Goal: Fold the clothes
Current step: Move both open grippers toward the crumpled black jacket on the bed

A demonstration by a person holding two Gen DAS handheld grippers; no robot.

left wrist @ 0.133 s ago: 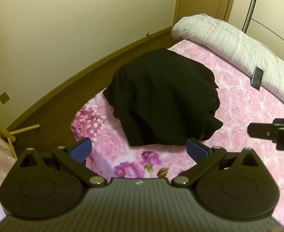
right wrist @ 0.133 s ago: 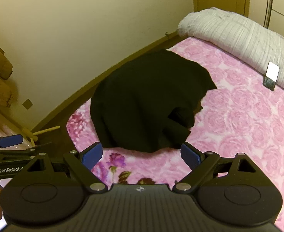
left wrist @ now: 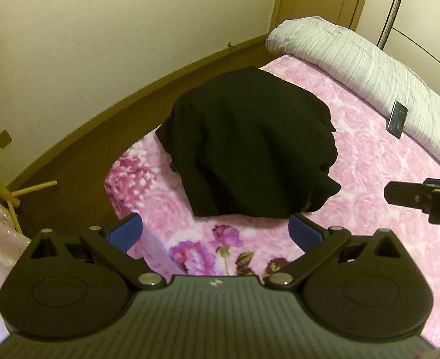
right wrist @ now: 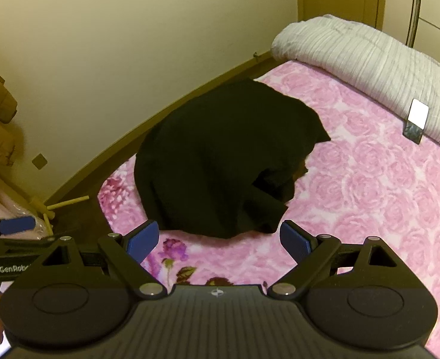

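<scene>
Left gripper (left wrist: 215,232) spread wide, nothing between the blue pads; right gripper (right wrist: 218,239) likewise apart and empty. Both hovering just short of the near hem of the black garment (left wrist: 250,155), over the flower print at the bed's near edge.

Black garment lying on the pink bedspread (left wrist: 369,185) toward the bed's corner on the wall side, its far edge reaching the bed's side. Roughly squared but rumpled, with loose layers and a flap sticking out on the side away from the wall (right wrist: 268,206). Could be a heap awaiting folding or a loose bundle partway folded; impossible to settle from this view.

For a neat fold, judged from the lie: best to pinch single layers at two corners well apart, lift together, keep the edge taut, and smooth before creasing. Dark cloth hiding seams, so edges hard to pick out.

Beyond the garment: white rolled quilt (left wrist: 354,56) along the head of the bed, a phone (left wrist: 397,119) leaning against it. Cream wall, wooden skirting, brown floor beside the bed, a door behind the quilt.
</scene>
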